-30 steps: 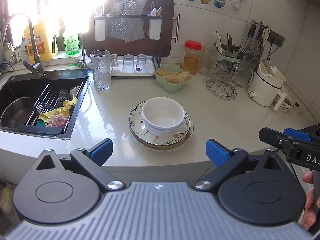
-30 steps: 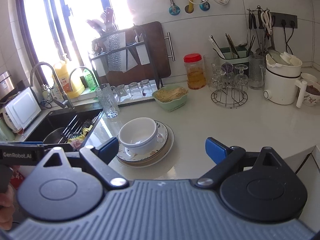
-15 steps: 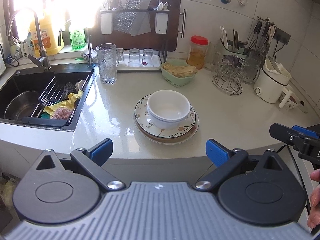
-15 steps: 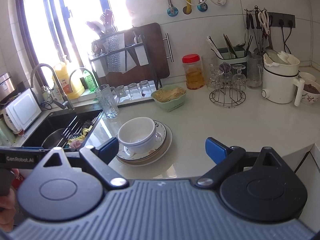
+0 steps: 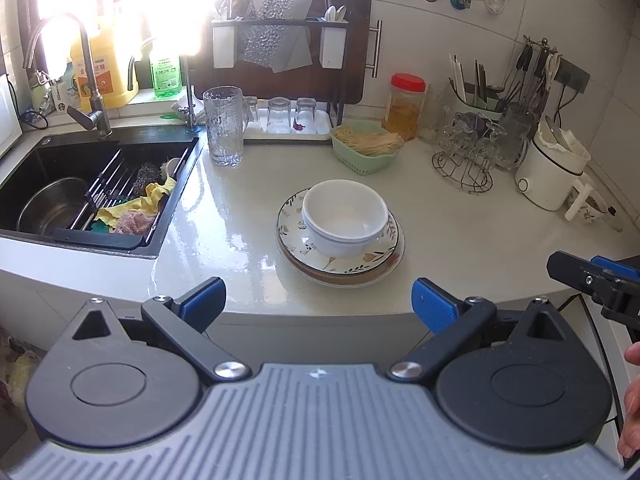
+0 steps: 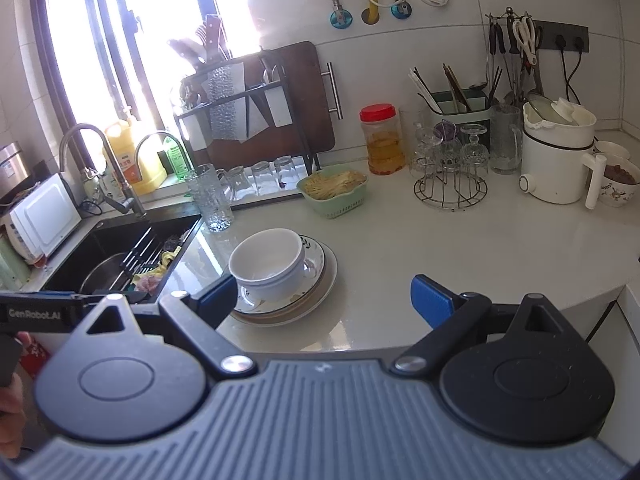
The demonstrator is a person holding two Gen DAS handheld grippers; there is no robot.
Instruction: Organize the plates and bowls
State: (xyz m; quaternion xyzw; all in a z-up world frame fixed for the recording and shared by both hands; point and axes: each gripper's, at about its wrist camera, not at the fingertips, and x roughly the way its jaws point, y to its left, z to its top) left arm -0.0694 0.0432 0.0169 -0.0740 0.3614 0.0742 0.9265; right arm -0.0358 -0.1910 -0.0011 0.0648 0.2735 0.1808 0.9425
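White bowls (image 5: pixel 344 218) sit nested on a flower-patterned plate (image 5: pixel 294 236), which rests on a tan-rimmed plate, near the front of the white counter (image 5: pixel 460 236). The same bowls (image 6: pixel 269 266) and plates (image 6: pixel 320 276) appear in the right wrist view. My left gripper (image 5: pixel 318 300) is open and held back in front of the counter edge, empty. My right gripper (image 6: pixel 324 296) is also open and empty, to the right of the stack; its left finger overlaps the plates' rim in view. The right gripper's tips (image 5: pixel 592 280) show at the left wrist view's right edge.
A black sink (image 5: pixel 80 192) with a rack, cloths and a steel pot lies left. A tall glass mug (image 5: pixel 223 126), a green basket (image 5: pixel 366 148), a red-lidded jar (image 5: pixel 406 106), a wire glass stand (image 5: pixel 464 160) and a white kettle (image 5: pixel 552 172) line the back.
Both grippers have drawn back and risen slightly, so the stack of bowls and plates sits farther away in both views. Nothing on the counter has moved.
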